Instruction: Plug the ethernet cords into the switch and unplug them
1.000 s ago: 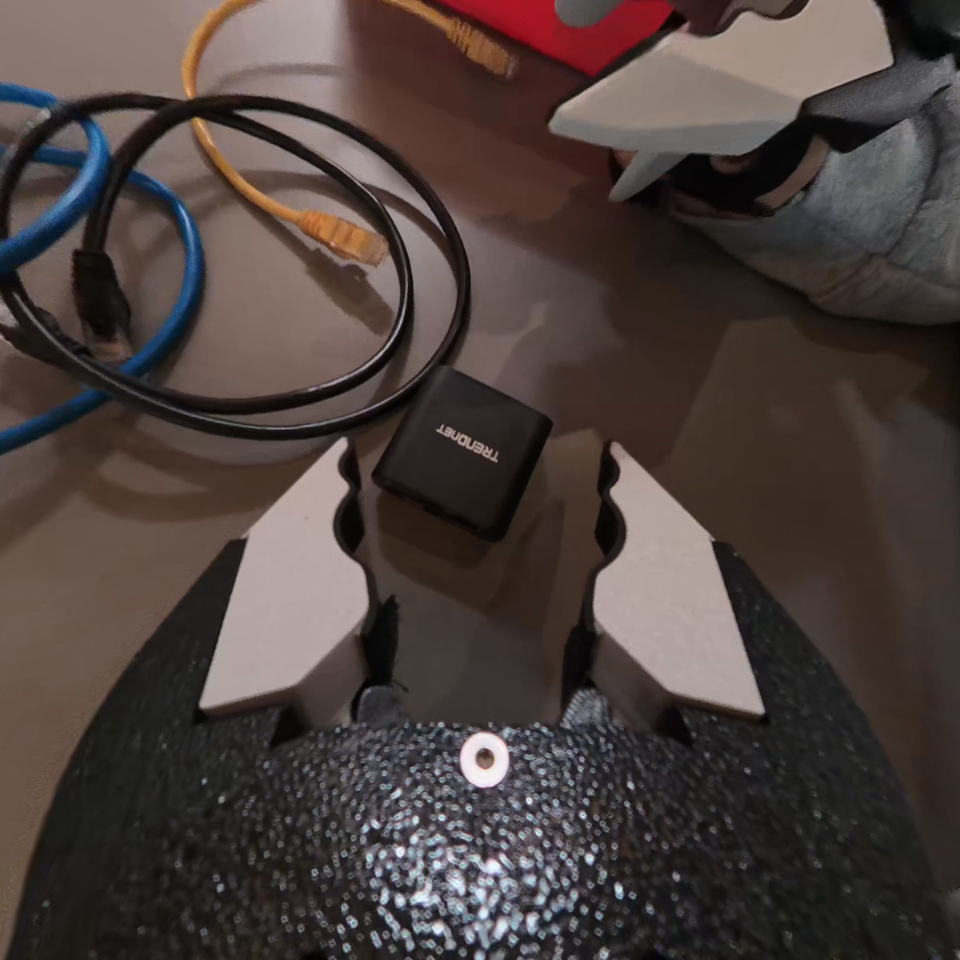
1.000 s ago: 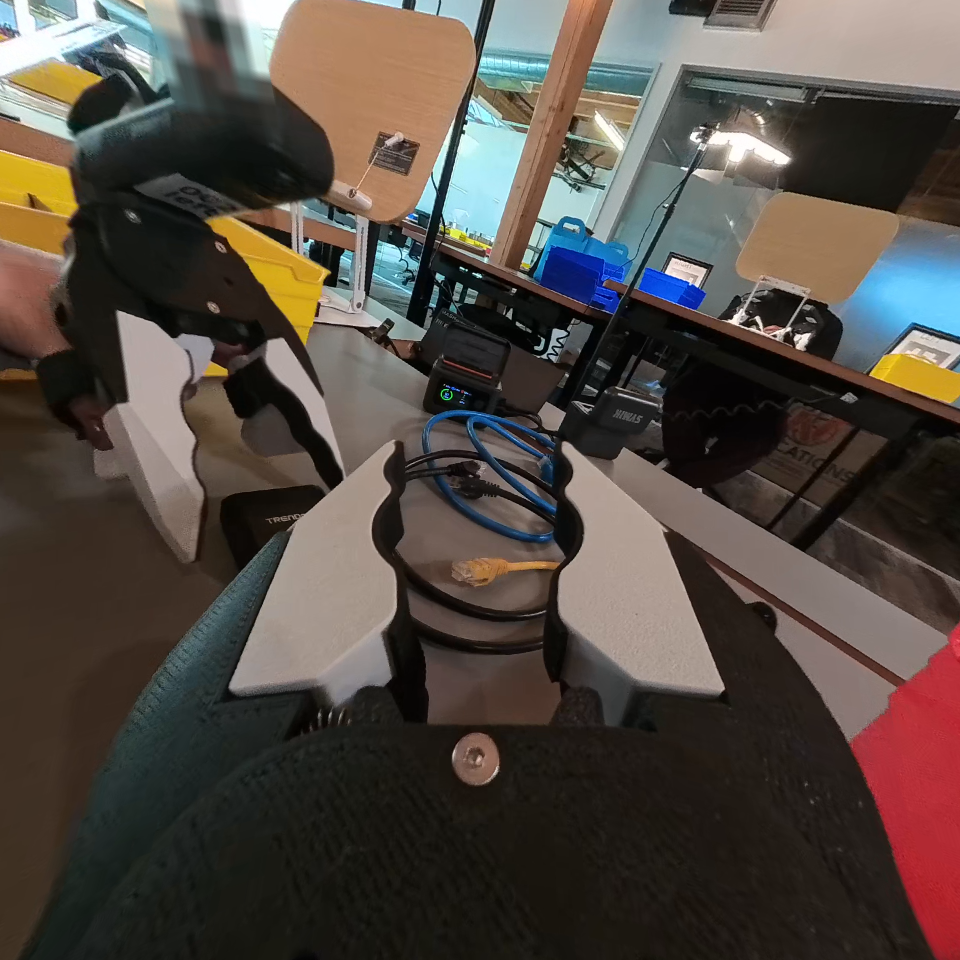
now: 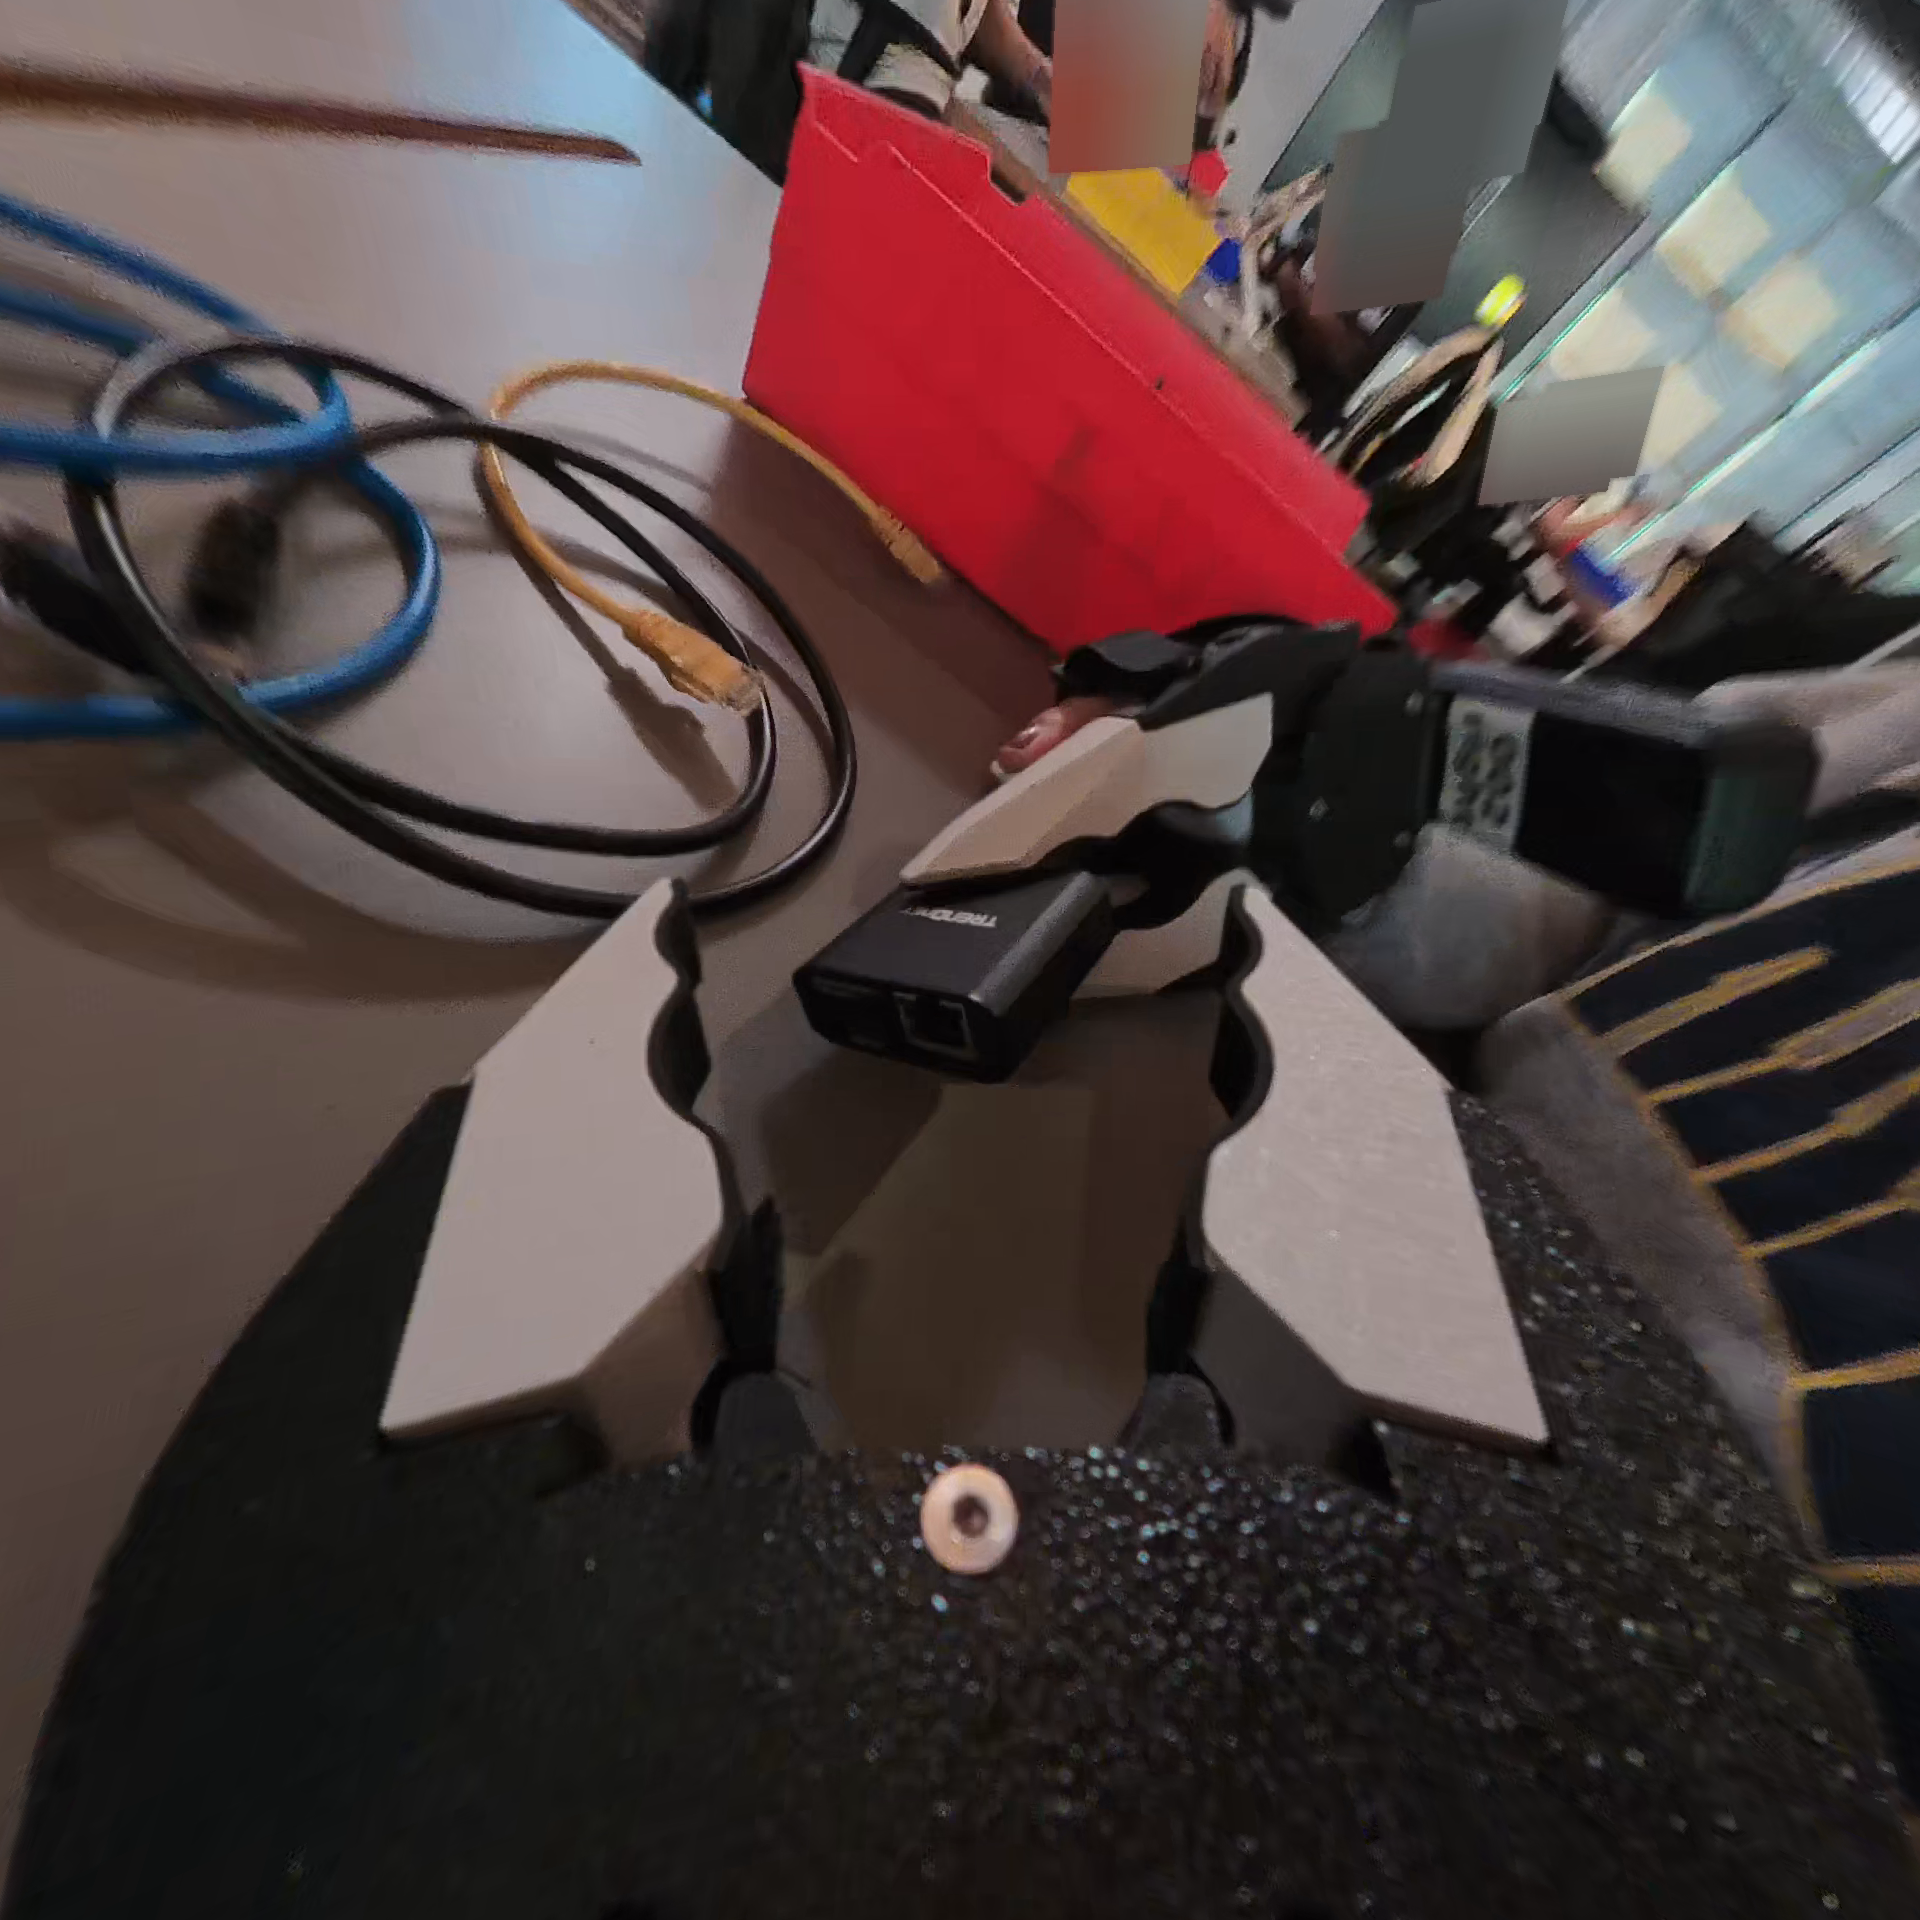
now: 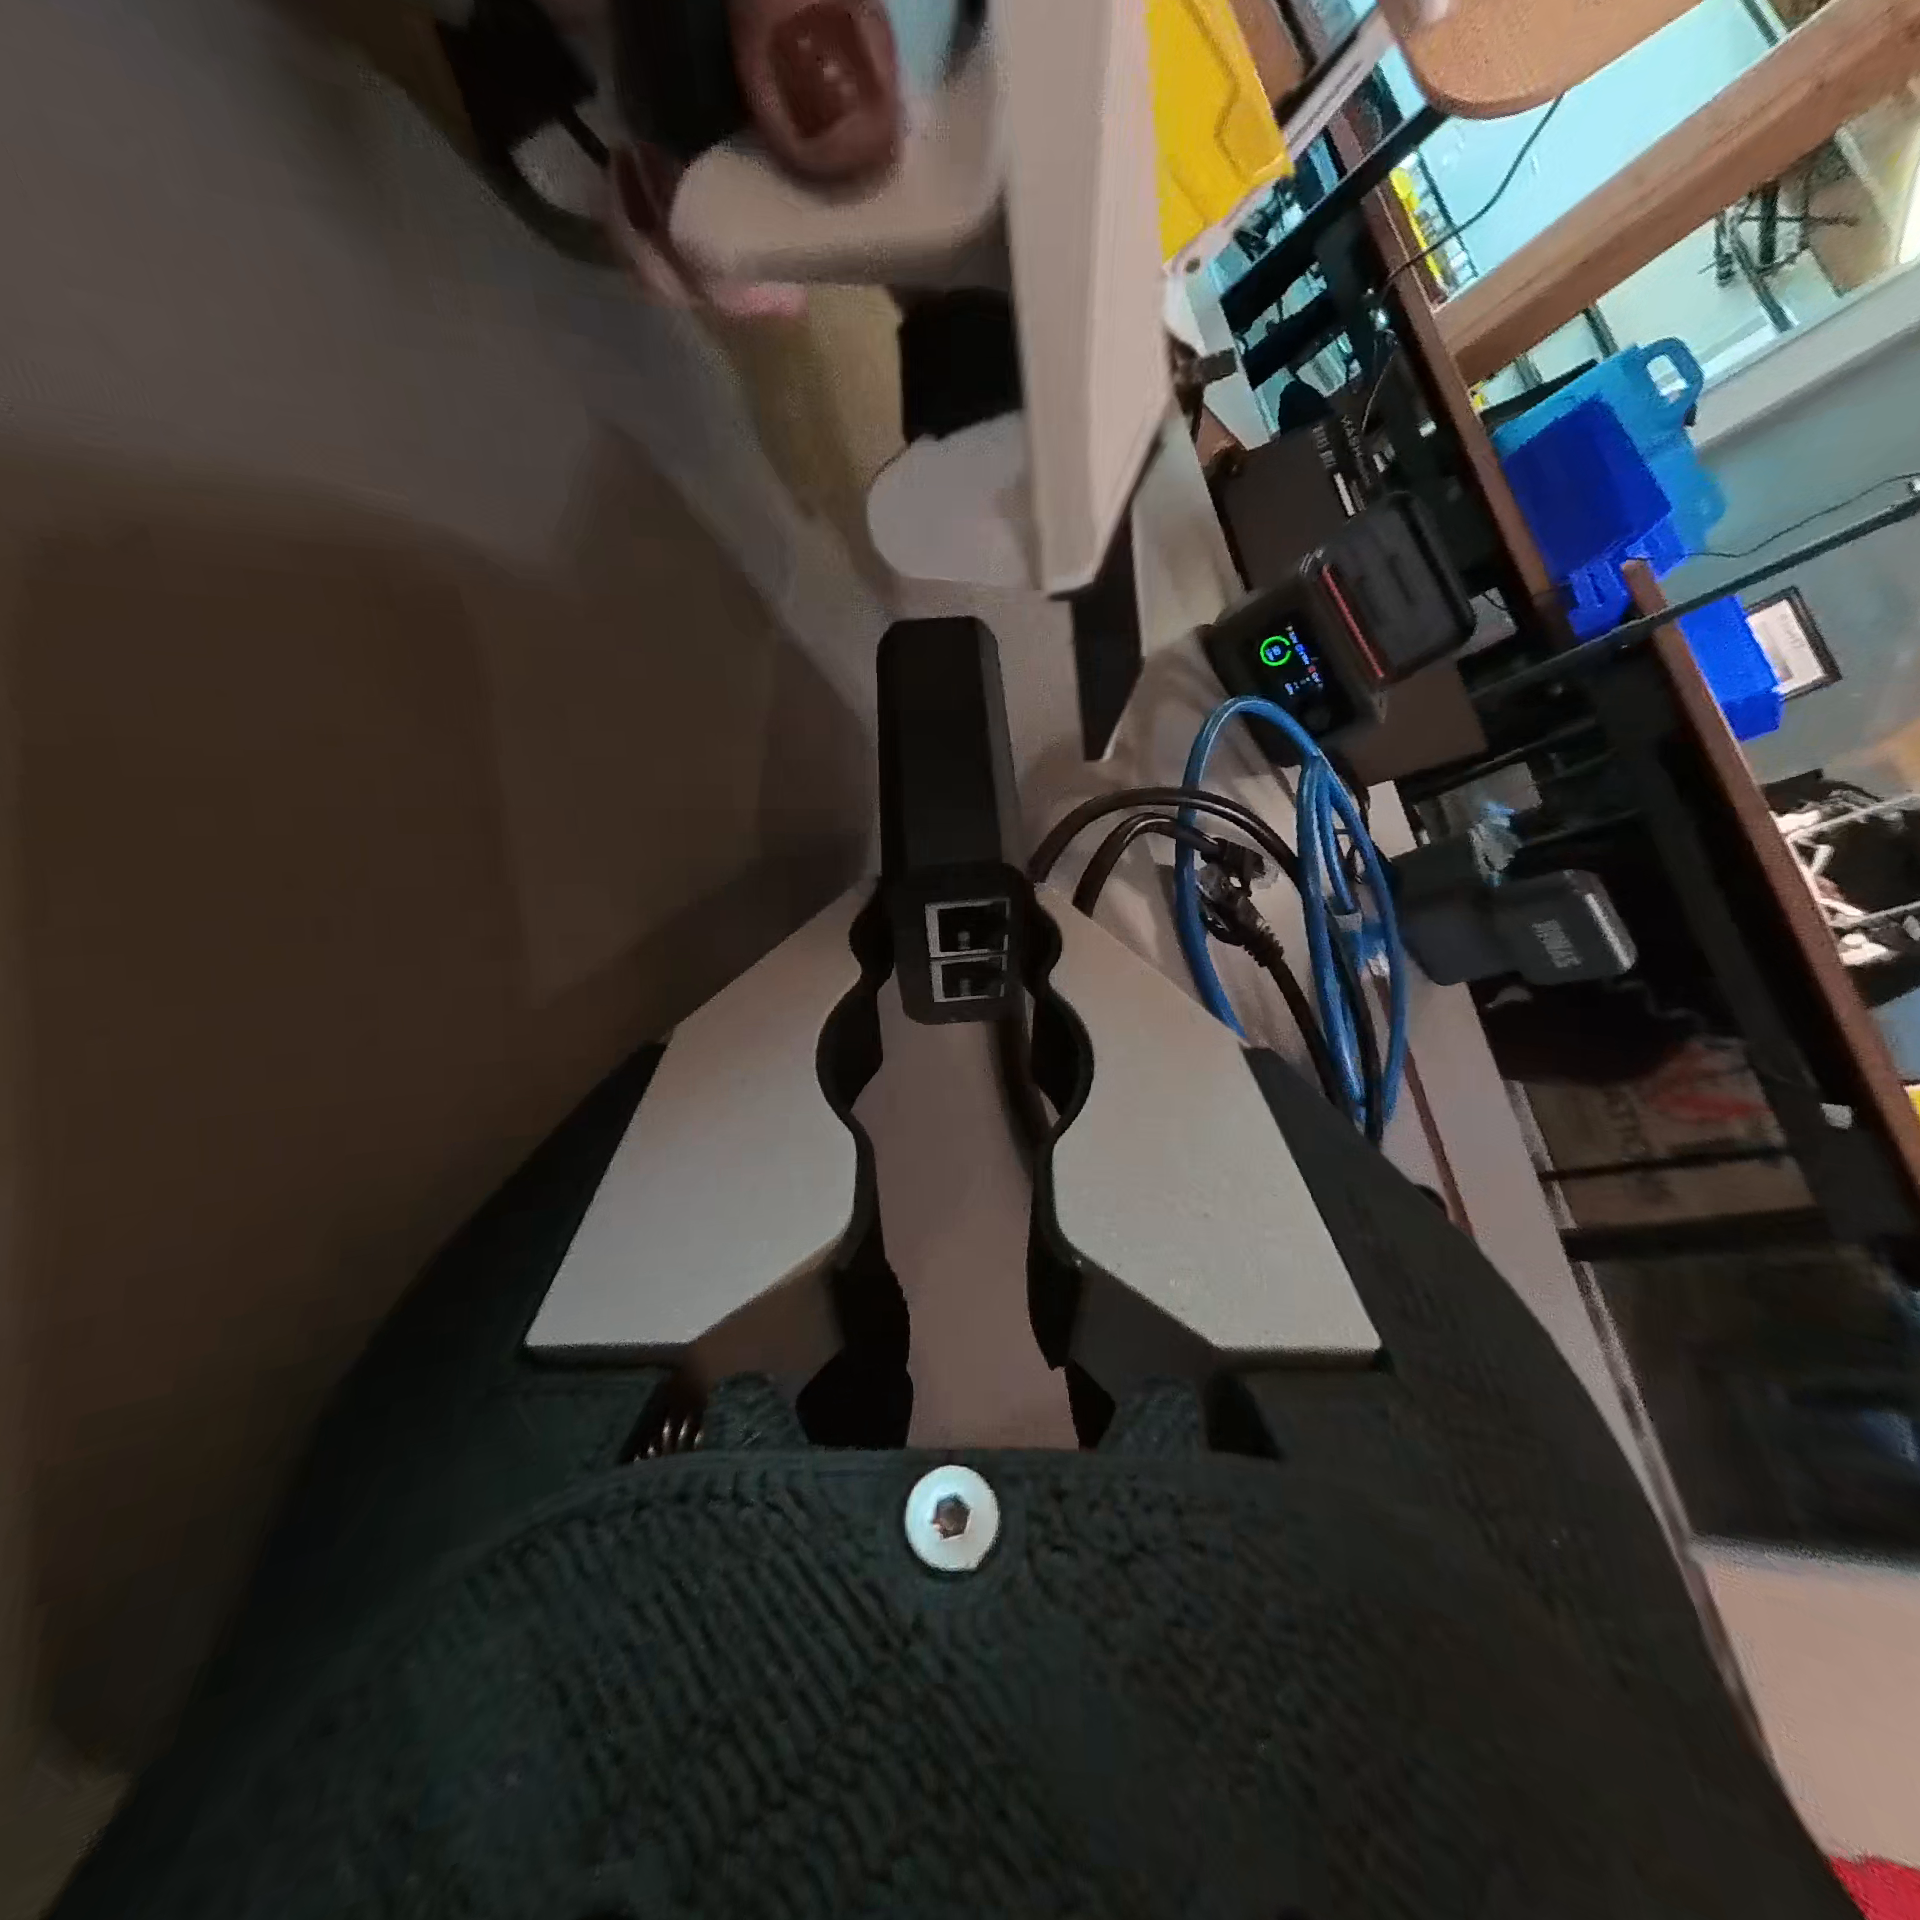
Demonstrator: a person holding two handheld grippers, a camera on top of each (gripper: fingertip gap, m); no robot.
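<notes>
Red bin (image 3: 1039, 416) — loose cords (image 3: 416, 644) beside switch (image 3: 956, 977)

A grey-brown worktop (image 3: 312, 1039) carries loosely coiled blue (image 3: 405, 582), black (image 3: 831, 769) and yellow (image 3: 582, 582) cords, with a red box (image 3: 997, 436) beside the yellow one's far plug.

My left gripper (image 3: 961, 940) has two pale grey, wedge-shaped fingers (image 3: 582, 1195) with wavy black inner edges, set in a black, sparkly, grainy body with one silver hex screw (image 3: 968, 1517) at its centre. My right gripper (image 4: 951, 956) has the same grey fingers (image 4: 727, 1174), a ribbed black body, a white-rimmed screw (image 4: 951, 1519) and a small coil spring (image 4: 665, 1439).
</notes>
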